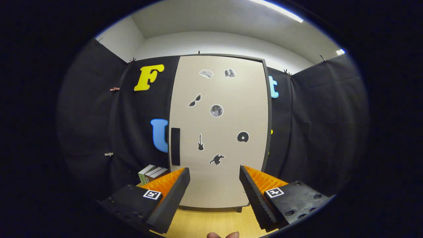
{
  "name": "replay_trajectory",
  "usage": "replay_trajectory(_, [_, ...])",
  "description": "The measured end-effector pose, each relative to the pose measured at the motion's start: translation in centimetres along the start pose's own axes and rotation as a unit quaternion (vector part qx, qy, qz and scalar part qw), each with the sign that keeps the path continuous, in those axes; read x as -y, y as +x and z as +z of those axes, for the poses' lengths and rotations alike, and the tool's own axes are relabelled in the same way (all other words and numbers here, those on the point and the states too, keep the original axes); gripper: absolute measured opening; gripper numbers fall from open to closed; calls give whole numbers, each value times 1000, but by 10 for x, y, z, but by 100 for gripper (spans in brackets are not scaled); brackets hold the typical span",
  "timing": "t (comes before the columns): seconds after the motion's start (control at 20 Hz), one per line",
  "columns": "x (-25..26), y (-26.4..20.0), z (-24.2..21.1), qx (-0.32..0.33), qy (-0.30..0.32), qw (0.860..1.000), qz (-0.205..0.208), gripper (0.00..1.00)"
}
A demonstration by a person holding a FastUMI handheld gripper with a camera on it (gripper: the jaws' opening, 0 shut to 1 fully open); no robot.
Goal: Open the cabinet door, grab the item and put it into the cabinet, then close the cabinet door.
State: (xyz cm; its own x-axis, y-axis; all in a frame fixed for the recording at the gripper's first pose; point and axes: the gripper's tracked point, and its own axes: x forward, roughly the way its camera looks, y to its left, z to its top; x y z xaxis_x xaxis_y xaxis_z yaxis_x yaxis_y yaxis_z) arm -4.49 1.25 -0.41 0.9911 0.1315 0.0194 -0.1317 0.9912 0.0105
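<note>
The cabinet (219,132) stands upright against the black cloth wall, straight ahead of the gripper (214,177) and beyond its fingertips, resting on a light wooden surface (211,223). Its door (231,172) is closed and faces the camera: a tall beige panel in a dark frame, dotted with small black-and-grey stickers, among them sunglasses, a moon-like disc, a guitar, a record and a small animal. A black vertical handle (175,146) sits along the door's left edge, about at mid-height.

The gripper is released, its two fingers (172,193) spread wide apart with nothing between them; the door's lower part shows through the gap. Each finger is black with orange ribbed backing and carries a small square marker.

Just beyond the left finger and beside the cabinet's lower left corner, a few small boxes (152,173) in green, white and brown stand together on the wooden surface. A bit of a hand (223,235) shows below the fingers.
</note>
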Motion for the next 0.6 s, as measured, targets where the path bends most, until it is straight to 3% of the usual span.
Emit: replay_trajectory(0.6, [-4, 1, 1, 3, 3, 1000, 4, 98])
